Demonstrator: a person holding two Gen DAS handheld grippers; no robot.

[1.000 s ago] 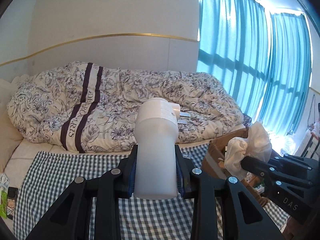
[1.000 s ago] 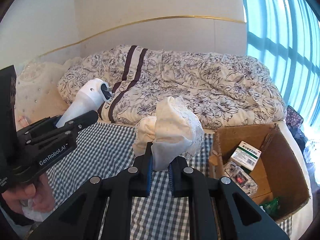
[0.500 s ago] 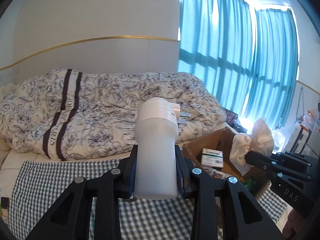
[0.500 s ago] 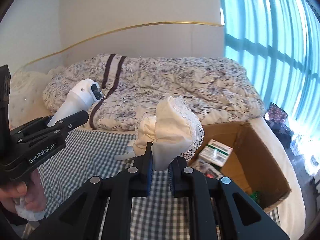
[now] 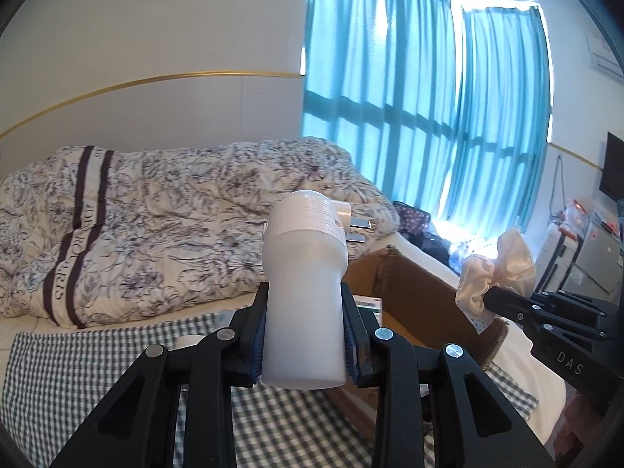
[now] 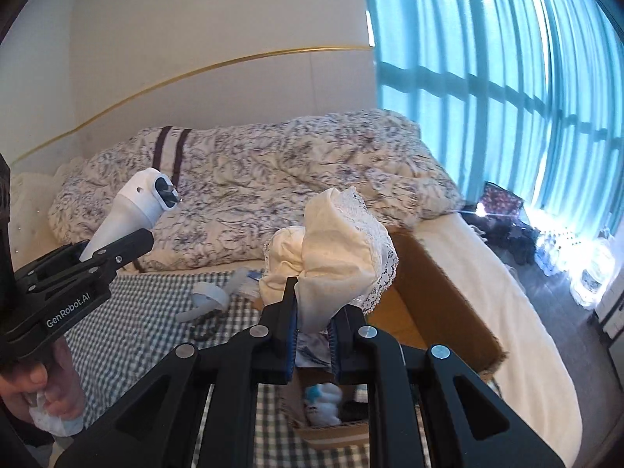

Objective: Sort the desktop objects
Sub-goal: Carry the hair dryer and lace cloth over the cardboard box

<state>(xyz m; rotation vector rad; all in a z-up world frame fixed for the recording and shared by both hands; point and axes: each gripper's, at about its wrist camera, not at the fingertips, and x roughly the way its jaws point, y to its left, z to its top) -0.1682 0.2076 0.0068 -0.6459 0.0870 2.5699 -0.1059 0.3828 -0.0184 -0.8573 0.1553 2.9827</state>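
- Left wrist view: the left gripper (image 5: pixel 304 345) is clamped on a white cylindrical plastic plug-in device (image 5: pixel 304 296), held upright above the grey-checked cloth (image 5: pixel 78 382) on the bed.
- To its right stands an open brown cardboard box (image 5: pixel 413 292).
- Right wrist view: the right gripper (image 6: pixel 312 333) pinches a cream lace-edged fabric bundle (image 6: pixel 335 249) above the box's near corner.
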